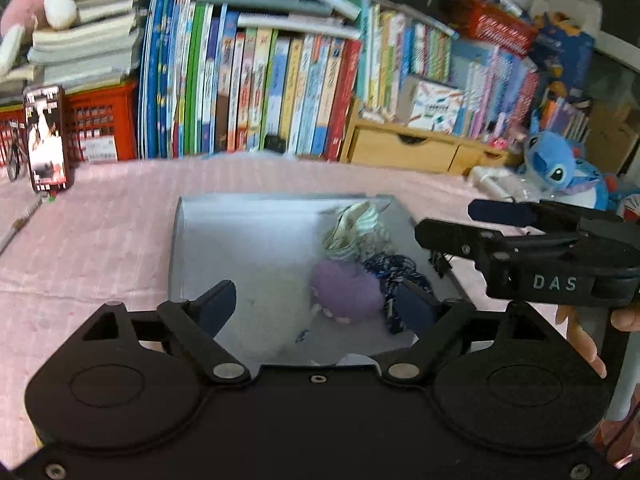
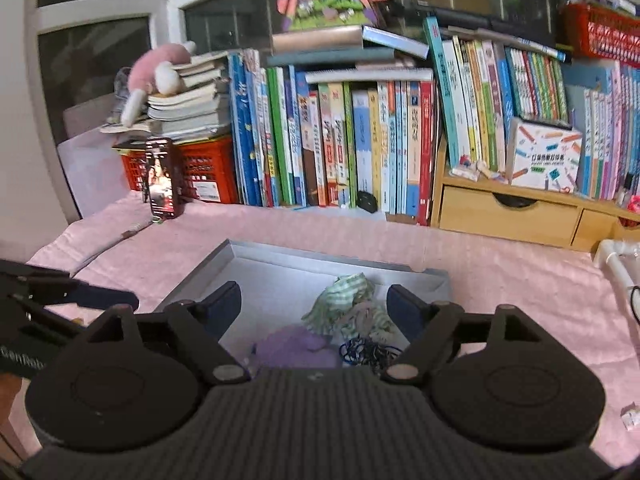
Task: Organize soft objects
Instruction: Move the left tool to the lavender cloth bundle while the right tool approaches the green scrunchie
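A grey tray lies on the pink cloth, also in the right wrist view. In its right part lie a purple soft piece, a green-striped cloth and a dark blue cord bundle; they also show as purple piece, striped cloth and cord. My left gripper is open and empty above the tray's near side. My right gripper is open and empty above the soft things; it also shows in the left wrist view.
A row of upright books lines the back. A phone stands at the left before red crates. A wooden drawer unit and a blue plush sit at the right. A pink plush lies on stacked books.
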`<state>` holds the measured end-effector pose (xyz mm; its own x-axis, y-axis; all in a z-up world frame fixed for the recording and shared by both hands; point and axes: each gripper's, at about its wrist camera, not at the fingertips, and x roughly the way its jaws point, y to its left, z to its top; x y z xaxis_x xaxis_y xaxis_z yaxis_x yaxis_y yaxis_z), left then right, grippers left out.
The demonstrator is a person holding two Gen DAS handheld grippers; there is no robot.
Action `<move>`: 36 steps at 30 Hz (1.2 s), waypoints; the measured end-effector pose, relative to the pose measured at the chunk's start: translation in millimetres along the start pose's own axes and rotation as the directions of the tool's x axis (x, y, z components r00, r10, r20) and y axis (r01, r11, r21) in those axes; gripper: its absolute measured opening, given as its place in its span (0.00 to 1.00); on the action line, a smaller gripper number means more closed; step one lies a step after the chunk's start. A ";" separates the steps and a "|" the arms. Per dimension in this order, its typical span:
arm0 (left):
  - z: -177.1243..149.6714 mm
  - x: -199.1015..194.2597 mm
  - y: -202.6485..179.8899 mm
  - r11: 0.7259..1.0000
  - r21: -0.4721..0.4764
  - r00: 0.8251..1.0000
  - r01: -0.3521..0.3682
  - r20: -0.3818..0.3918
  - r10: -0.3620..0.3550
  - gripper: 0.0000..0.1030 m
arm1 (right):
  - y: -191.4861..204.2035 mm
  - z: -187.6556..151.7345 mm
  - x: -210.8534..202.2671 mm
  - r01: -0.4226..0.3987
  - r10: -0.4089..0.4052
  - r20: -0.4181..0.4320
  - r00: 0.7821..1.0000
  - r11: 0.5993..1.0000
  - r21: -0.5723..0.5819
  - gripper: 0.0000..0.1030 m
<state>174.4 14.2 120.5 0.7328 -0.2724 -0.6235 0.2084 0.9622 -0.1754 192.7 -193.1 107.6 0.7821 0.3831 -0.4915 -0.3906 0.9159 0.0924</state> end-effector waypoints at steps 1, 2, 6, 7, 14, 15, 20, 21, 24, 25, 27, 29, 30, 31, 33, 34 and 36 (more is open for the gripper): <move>-3.7 -5.2 -2.7 1.000 0.016 1.000 -0.002 0.017 0.002 0.84 | 0.8 -3.1 -6.3 -0.002 0.002 0.012 1.000 1.000 -0.002 0.86; -6.7 -9.1 -5.5 1.000 0.029 1.000 -0.002 0.029 0.001 0.85 | 1.6 -6.2 -12.4 -0.005 0.005 0.024 1.000 1.000 -0.002 0.86; -20.3 -25.9 -13.3 0.998 0.070 0.997 0.007 0.076 -0.012 0.88 | 3.2 -17.3 -31.3 0.000 0.000 0.058 0.998 1.000 -0.004 0.86; -24.1 -29.7 -14.5 0.997 0.072 0.996 0.008 0.085 -0.014 0.88 | 3.9 -20.7 -36.0 0.007 -0.007 0.068 0.998 1.000 -0.010 0.86; -57.0 -51.6 -15.3 0.997 0.072 0.988 0.013 0.149 -0.023 0.93 | 7.8 -58.4 -67.9 0.057 -0.055 0.140 0.989 0.998 -0.016 0.89; -62.1 -54.0 -15.6 0.997 0.072 0.987 0.010 0.160 -0.021 0.93 | 7.4 -64.5 -70.7 0.064 -0.062 0.144 0.988 0.998 -0.010 0.89; -88.7 -60.1 -19.2 0.997 0.082 0.981 -0.015 0.194 -0.001 0.95 | 4.0 -92.2 -80.7 0.106 -0.106 0.147 0.983 0.994 0.010 0.90; -94.6 -61.5 -19.6 0.997 0.078 0.978 -0.024 0.207 0.007 0.95 | 3.6 -96.4 -81.7 0.110 -0.111 0.145 0.983 0.994 0.013 0.90; -109.9 -63.7 -21.2 0.996 0.069 0.970 -0.047 0.241 0.029 0.95 | 2.9 -109.3 -84.1 0.124 -0.125 0.141 0.982 0.992 0.017 0.90; -114.9 -63.6 -21.3 0.997 0.061 0.968 -0.057 0.248 0.040 0.95 | 3.5 -113.5 -84.3 0.127 -0.128 0.137 0.982 0.992 0.016 0.91; -122.0 -62.1 -20.8 0.997 0.046 0.968 -0.061 0.248 0.048 0.95 | 5.3 -122.2 -83.5 0.136 -0.136 0.130 0.982 0.991 0.004 0.91; -129.1 -60.9 -21.8 0.996 0.050 0.963 -0.075 0.264 0.059 0.96 | 8.5 -129.8 -81.4 0.150 -0.147 0.121 0.982 0.989 -0.016 0.92; -132.9 -61.0 -24.0 0.993 0.063 0.958 -0.096 0.276 0.075 0.96 | 10.5 -133.6 -80.2 0.158 -0.154 0.117 0.981 0.987 -0.029 0.93; -136.0 -61.3 -26.5 0.991 0.071 0.953 -0.117 0.287 0.092 0.96 | 13.4 -136.9 -78.6 0.168 -0.162 0.113 0.980 0.985 -0.045 0.93; -141.0 -62.4 -32.5 0.986 0.099 0.946 -0.133 0.309 0.096 0.96 | 17.8 -141.9 -75.6 0.181 -0.174 0.103 0.979 0.981 -0.070 0.93; -143.5 -63.9 -35.1 0.984 0.110 0.943 -0.138 0.320 0.096 0.97 | 19.5 -144.2 -74.6 0.185 -0.177 0.100 0.979 0.979 -0.080 0.93; -147.6 -65.3 -39.0 0.981 0.130 0.938 -0.143 0.333 0.092 0.97 | 21.2 -147.5 -73.0 0.192 -0.183 0.097 0.978 0.977 -0.090 0.94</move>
<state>22.8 -5.3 55.6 0.9228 -0.1672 -0.3471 0.1840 0.9828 0.0158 55.7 -219.3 17.7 0.8837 0.2188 -0.4138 -0.2755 0.9578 -0.0821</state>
